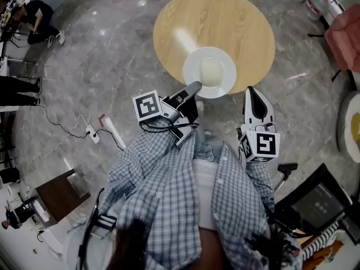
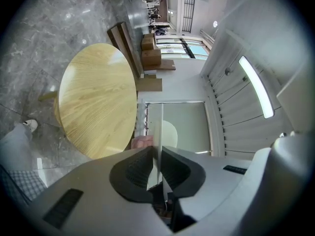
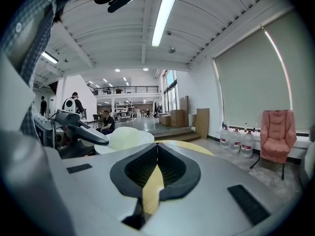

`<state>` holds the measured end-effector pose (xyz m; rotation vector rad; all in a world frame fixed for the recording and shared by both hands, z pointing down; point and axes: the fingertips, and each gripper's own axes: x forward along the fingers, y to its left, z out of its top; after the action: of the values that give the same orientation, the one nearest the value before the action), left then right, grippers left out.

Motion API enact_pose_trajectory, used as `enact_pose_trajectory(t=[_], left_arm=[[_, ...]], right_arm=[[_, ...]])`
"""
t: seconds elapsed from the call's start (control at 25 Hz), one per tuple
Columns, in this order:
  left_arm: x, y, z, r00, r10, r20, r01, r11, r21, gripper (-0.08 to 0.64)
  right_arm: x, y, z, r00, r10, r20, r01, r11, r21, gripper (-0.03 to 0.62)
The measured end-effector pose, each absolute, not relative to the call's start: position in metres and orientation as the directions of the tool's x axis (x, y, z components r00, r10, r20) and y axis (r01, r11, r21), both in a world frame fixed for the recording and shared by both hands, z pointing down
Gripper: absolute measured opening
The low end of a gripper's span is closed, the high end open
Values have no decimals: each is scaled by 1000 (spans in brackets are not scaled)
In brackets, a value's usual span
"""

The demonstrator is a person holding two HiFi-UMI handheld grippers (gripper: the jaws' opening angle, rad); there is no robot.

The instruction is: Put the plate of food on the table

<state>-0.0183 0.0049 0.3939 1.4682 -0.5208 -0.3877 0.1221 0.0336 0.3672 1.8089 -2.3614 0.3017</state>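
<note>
Plate of food (image 1: 209, 72) sits at the near edge of the round wooden table (image 1: 225, 21), the edge facing the person, with part of its rim jutting out past that edge. It is white, with a pale mound in its middle. Whether it already rests on the surface I cannot tell. The left gripper (image 1: 193, 87) reaches it from the person's side. Its 2 jaws pinch the rim, which runs edge-on between the dark ribbed pads (image 2: 135, 168). The right gripper (image 1: 252, 90) hangs by the same near edge, just right of the plate and apart from it. Its 2 jaws are pressed together with nothing between them. The person wears a checked shirt (image 1: 152, 196) and stands on a grey stone floor (image 1: 84, 66).
</note>
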Motion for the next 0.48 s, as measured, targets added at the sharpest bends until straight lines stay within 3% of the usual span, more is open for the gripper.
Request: enact_pose_trajectory(t=[0.48], left_arm=[[-9,-73,391,861,-503,83,-52,75,996,28]], right_arm=[[131,-34,362,-201,-948,248,-980,194,-50,8]])
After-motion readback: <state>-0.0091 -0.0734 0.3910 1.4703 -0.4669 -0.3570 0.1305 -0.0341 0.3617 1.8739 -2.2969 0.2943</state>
